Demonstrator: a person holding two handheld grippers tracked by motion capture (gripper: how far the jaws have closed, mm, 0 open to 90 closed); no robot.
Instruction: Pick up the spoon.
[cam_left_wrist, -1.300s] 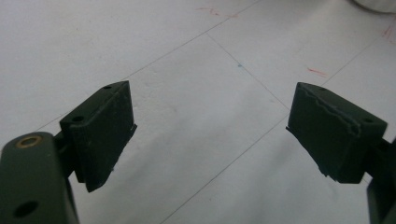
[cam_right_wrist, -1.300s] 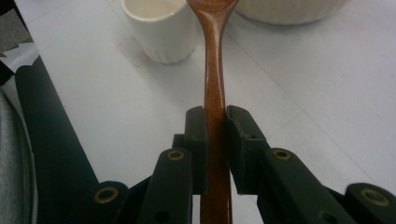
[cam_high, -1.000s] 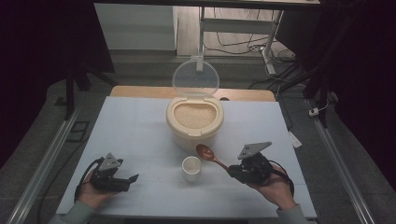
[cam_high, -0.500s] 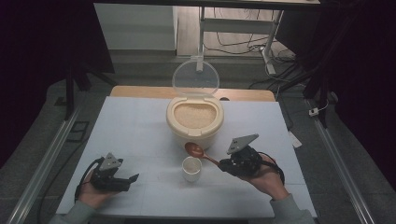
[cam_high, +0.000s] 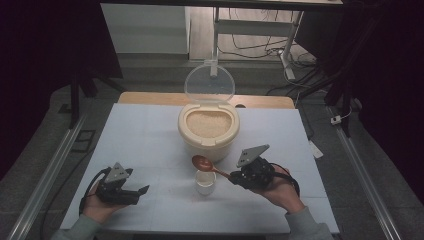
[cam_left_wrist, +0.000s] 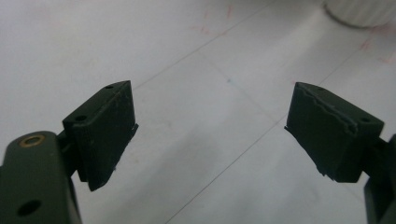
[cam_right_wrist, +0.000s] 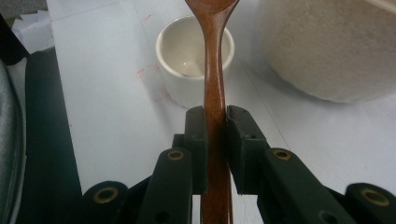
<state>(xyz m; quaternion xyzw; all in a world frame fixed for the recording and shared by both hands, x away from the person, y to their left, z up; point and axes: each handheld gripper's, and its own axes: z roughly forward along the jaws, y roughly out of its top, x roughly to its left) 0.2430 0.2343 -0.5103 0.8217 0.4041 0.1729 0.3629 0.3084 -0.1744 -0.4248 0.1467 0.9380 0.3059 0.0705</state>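
While the right hand-held gripper (cam_high: 235, 176) is clamping the handle of the wooden spoon (cam_right_wrist: 214, 88) between its closed jaws, the work of moving rice looks to be at an early stage: the spoon's bowl (cam_high: 202, 162) is sitting empty in the air just above the small white cup (cam_high: 205, 182), and the cup itself is showing only a bare, glossy bottom in the right gripper view. Behind them the cream rice container (cam_high: 208, 131) is standing at the middle of the worktop (cam_high: 145, 140), its clear lid (cam_high: 209, 83) tipped up and back, and the rice inside is lying level and full. Judging by this, the scooping and the filling of the cup are both remaining to be done. That gripper's hand (cam_high: 280, 187) is resting low near the front edge of the worktop, with the gripper pointing leftward and slightly away from the person, so the spoon is slanting up toward the container. The left hand-held gripper (cam_high: 142, 192) is idling at the front left corner, well apart from the cup, its jaws standing wide with nothing between them, held just over the bare white surface.
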